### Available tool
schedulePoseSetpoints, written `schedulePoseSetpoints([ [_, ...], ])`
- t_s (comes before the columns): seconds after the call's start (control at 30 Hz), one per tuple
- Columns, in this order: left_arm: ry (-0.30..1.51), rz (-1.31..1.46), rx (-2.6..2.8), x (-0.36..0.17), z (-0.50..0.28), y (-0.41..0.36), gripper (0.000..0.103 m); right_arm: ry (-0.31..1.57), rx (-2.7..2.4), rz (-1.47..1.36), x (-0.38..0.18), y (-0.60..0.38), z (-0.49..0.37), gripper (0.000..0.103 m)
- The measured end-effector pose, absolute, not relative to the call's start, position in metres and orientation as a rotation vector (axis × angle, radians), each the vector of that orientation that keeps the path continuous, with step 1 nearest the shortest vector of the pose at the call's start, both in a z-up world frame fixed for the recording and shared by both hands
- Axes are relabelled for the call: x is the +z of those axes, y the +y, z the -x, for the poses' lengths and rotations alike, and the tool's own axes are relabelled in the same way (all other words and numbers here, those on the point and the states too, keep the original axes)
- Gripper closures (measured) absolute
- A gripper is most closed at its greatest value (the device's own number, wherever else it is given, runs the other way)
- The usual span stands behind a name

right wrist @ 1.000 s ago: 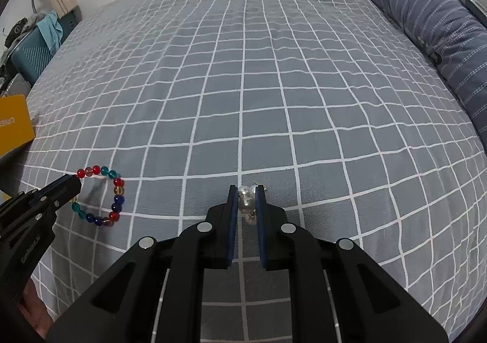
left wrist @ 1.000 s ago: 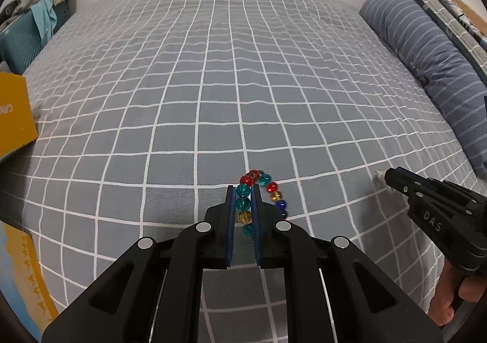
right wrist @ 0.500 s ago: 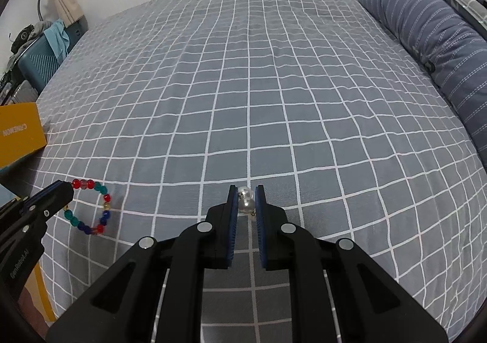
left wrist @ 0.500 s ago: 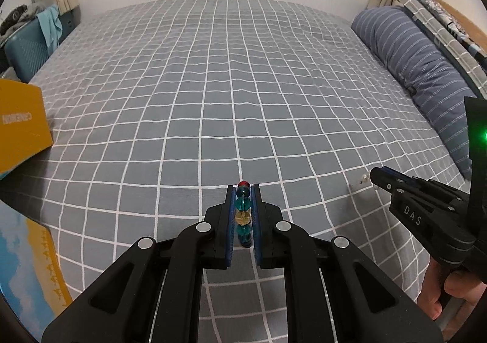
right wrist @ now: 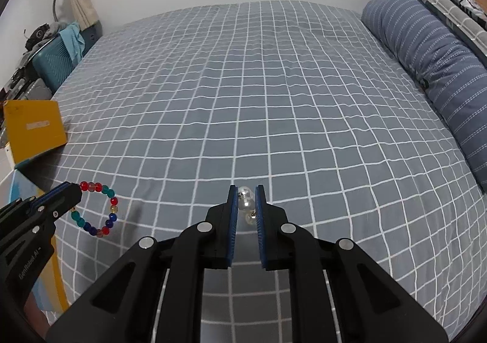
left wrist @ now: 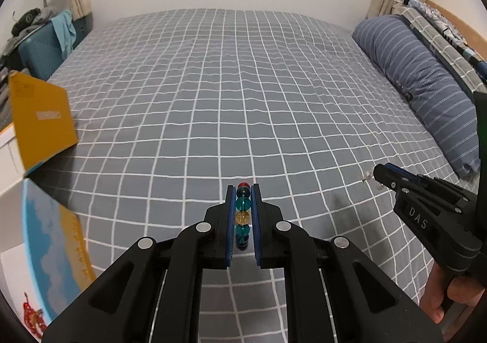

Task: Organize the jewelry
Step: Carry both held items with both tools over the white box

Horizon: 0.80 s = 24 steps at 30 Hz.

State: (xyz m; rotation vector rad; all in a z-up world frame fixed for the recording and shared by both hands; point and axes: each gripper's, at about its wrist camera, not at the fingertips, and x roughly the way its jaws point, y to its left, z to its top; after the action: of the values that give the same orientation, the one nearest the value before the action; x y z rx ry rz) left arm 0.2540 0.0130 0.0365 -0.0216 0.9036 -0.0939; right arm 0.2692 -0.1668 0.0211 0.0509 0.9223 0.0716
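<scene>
Beads clamped in my left tongs (left wrist: 243, 190): the bracelet (right wrist: 96, 209) dangles at nine o'clock above the bed (right wrist: 243, 99). My right tongs (right wrist: 246, 190) pinch a clear earring (right wrist: 246, 201).

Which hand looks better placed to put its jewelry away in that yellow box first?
Probably the left. Its tool grips the bead bracelet and sits on the side nearer the yellow box. The right tool pinches small clear beads farther from the box, toward the pillow.
</scene>
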Motion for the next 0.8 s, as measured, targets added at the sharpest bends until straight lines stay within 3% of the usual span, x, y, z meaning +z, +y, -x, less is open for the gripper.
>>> schedulePoseSetpoints([
  [0.8,0.813,0.032,0.023,0.118,-0.166,0.074,0.094,0.857,0.19,0.001,0.084,-0.095,-0.202,0.092],
])
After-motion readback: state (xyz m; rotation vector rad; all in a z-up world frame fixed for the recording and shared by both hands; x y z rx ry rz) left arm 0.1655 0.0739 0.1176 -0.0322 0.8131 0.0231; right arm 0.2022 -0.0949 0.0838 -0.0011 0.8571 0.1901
